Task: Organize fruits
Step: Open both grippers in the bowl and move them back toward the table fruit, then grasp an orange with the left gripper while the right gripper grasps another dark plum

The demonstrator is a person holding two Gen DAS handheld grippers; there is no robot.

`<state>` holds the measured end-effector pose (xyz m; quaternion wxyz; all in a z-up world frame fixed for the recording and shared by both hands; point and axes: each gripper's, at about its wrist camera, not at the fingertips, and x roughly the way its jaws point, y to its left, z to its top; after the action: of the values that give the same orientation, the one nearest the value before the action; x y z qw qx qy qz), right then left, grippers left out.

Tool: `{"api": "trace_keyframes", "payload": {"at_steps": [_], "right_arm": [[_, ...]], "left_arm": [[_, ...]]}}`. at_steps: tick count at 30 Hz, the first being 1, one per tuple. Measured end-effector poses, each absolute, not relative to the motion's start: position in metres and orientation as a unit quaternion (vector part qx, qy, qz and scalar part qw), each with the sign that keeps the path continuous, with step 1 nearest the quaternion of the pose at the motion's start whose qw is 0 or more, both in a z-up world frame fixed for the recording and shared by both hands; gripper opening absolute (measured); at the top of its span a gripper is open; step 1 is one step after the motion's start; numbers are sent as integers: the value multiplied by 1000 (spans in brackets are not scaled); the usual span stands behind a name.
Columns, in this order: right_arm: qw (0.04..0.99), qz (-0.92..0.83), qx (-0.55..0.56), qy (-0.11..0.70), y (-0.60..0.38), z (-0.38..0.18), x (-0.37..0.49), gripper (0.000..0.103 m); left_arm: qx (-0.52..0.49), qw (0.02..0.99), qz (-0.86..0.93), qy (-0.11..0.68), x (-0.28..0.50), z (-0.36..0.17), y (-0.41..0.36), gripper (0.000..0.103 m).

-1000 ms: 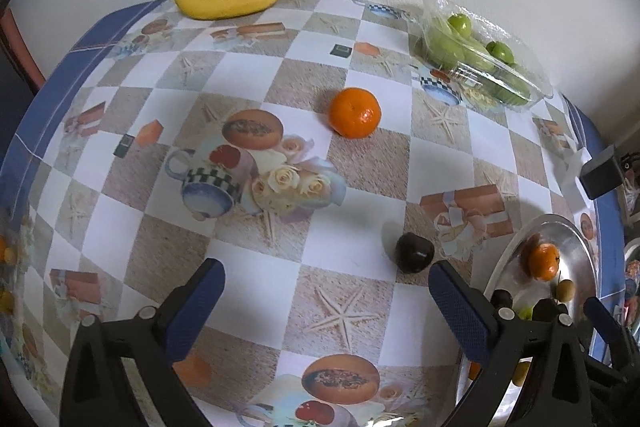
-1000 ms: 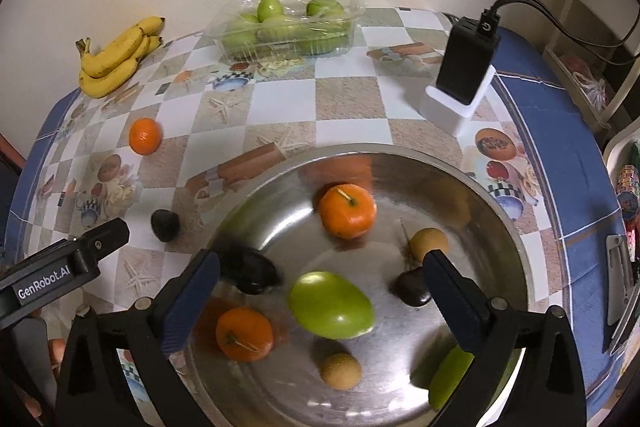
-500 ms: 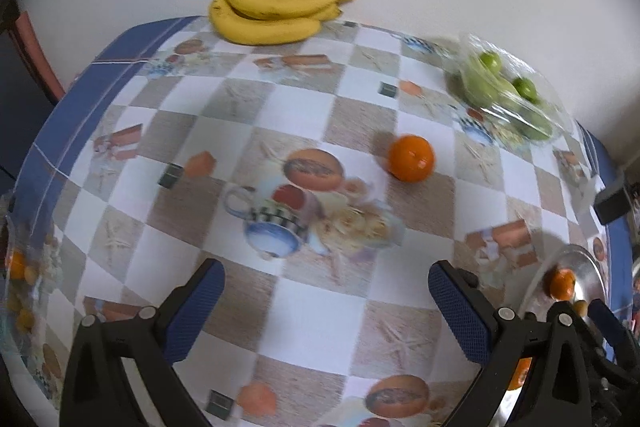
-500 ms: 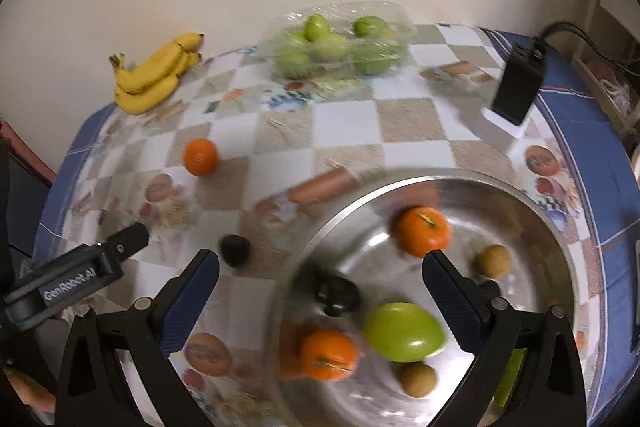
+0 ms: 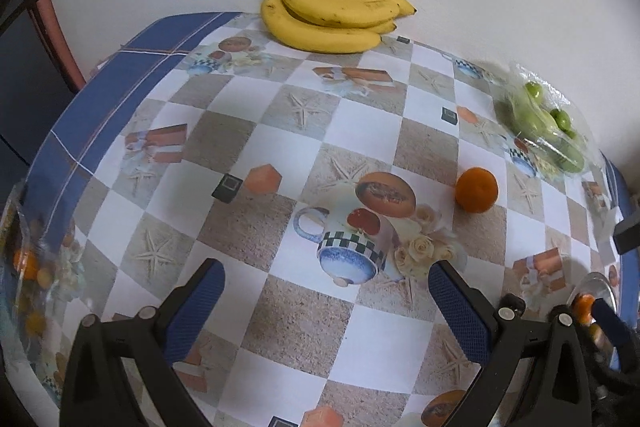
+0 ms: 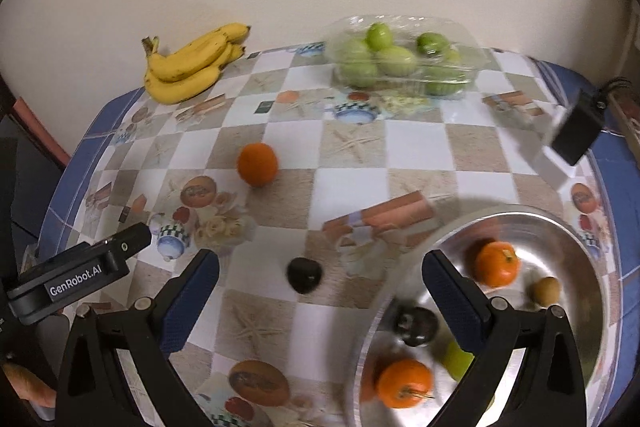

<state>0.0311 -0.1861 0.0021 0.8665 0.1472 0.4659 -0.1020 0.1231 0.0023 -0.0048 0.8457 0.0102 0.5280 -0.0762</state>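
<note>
Currently, in the left wrist view, the left claw [image 5: 326, 301] is spread apart and empty above the counter [image 5: 280, 107], facing the loose orange [image 5: 477, 189], probably a pickup approach; the bananas [image 5: 332, 19] lie against the wall. In the right wrist view, the right claw [image 6: 320, 297] is likewise apart and empty, with a dark fruit [image 6: 304, 275] framed between its jaws just beside the steel bowl [image 6: 576, 239], which holds two oranges, dark fruit, green fruit and a small brown fruit, while the clear plastic tray [image 6: 404, 61] holds green fruits.

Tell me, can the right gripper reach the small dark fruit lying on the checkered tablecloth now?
Probably yes: the right gripper is open, the small dark fruit lies just ahead between its fingers, nothing between.
</note>
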Motion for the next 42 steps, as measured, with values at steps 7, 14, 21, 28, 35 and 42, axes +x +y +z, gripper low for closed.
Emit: {"api": "trace_keyframes", "payload": {"at_steps": [7, 14, 21, 28, 35, 42], "right_arm": [[867, -83, 129, 475, -170, -6, 47, 100], [858, -85, 111, 494, -167, -20, 57, 67], [849, -88, 105, 510, -170, -34, 61, 52], [843, -95, 100, 520, -174, -43, 61, 44], [841, -91, 115, 520, -178, -45, 59, 30], [843, -85, 126, 516, -180, -39, 57, 26]], "left_arm": [[0, 839, -81, 538, 128, -12, 3, 103], [-26, 828, -75, 555, 133, -26, 8, 103], [-30, 817, -70, 572, 135, -43, 6, 103], [-28, 814, -73, 575, 136, -46, 3, 103], [-24, 814, -75, 575, 135, -45, 1, 103], [-20, 816, -78, 572, 134, -41, -2, 103]]}}
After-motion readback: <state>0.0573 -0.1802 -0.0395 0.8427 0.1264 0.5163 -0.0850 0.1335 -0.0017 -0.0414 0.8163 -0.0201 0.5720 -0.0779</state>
